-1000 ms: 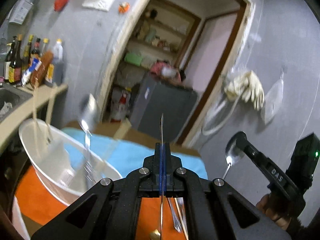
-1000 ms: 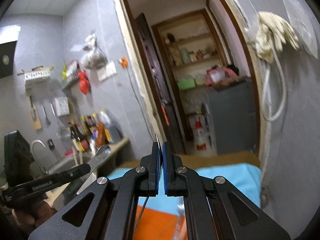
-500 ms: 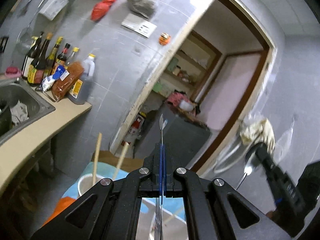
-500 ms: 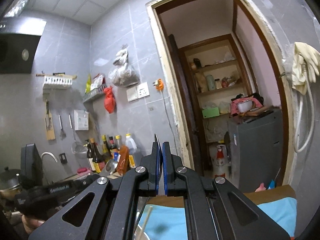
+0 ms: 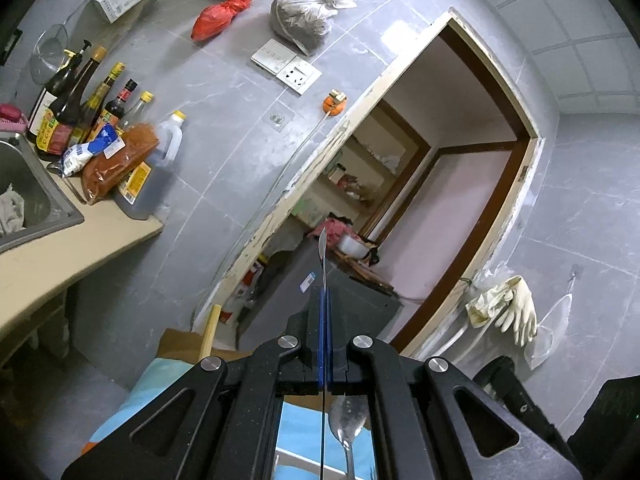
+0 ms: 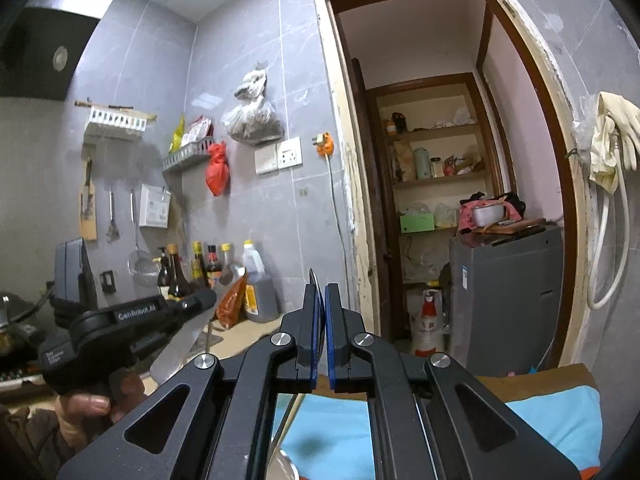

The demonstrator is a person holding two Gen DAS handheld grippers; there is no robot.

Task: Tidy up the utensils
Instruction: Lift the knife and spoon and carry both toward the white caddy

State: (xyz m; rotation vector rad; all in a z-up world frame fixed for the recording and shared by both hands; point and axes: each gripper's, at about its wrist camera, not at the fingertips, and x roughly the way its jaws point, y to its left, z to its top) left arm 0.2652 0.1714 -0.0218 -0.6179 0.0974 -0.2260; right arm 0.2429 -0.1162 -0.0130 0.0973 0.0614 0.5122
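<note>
In the left wrist view my left gripper [image 5: 323, 292] is shut on a thin flat metal utensil [image 5: 322, 248], seen edge-on with its tip past the pads. The right wrist view shows that left gripper [image 6: 204, 302] low on the left in a hand [image 6: 86, 404], the utensil's broad blade [image 6: 178, 354] hanging under its fingers. My right gripper [image 6: 320, 296] is shut on a spoon, whose thin curved edge [image 6: 313, 280] rises above the pads. Another spoon bowl [image 5: 348, 416] shows under the left gripper's frame; I cannot tell what holds it.
A counter [image 5: 60, 256] with a sink [image 5: 24, 200] and several bottles [image 5: 80, 108] runs along the left wall. An open doorway [image 6: 440, 200] with a grey cabinet [image 6: 508, 300] lies ahead. A blue cloth [image 6: 552, 412] and a wooden chopstick [image 5: 210, 332] show low down.
Both views have swung up and away from the table: the white bin and orange cloth dropped out of sight, and wall, counter and doorway fill the frames. Both grippers stayed shut on their utensils.
</note>
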